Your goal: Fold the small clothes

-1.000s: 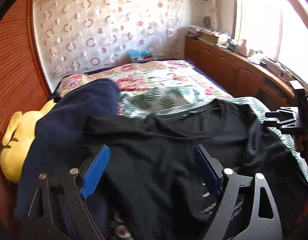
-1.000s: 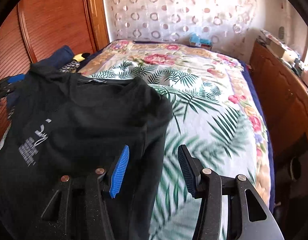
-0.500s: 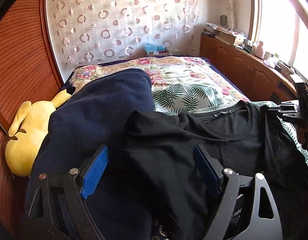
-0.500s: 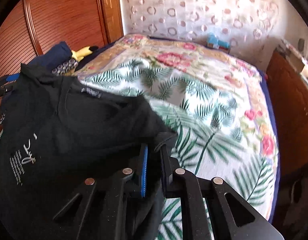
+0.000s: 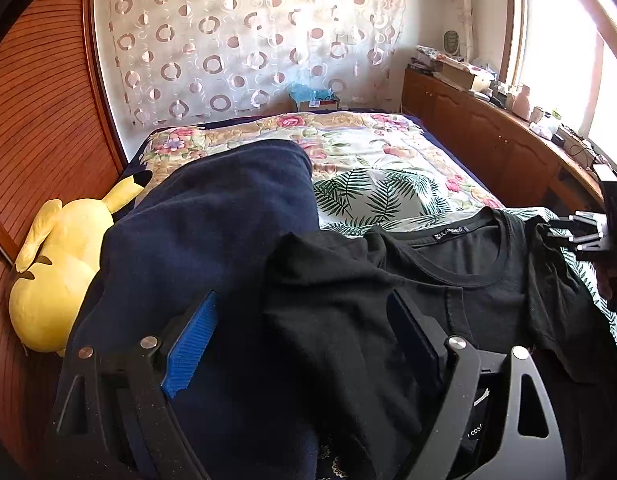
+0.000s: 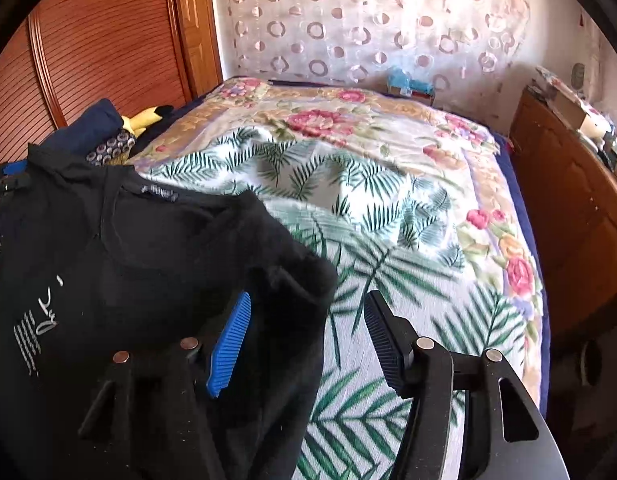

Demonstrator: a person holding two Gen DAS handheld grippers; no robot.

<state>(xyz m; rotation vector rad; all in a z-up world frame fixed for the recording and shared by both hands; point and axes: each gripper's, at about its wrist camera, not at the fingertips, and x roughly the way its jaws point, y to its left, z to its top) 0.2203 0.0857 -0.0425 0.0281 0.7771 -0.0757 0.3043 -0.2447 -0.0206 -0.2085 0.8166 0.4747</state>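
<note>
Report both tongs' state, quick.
Left tongs: open, over the black shirt and navy garment, gripping neither.
Right tongs: opening, shirt sleeve between the pads, not pinched.

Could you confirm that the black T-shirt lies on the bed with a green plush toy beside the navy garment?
Not quite: the plush toy is yellow, not green, as the left wrist view shows. The black T-shirt does lie on the bed, by the navy garment.
</note>
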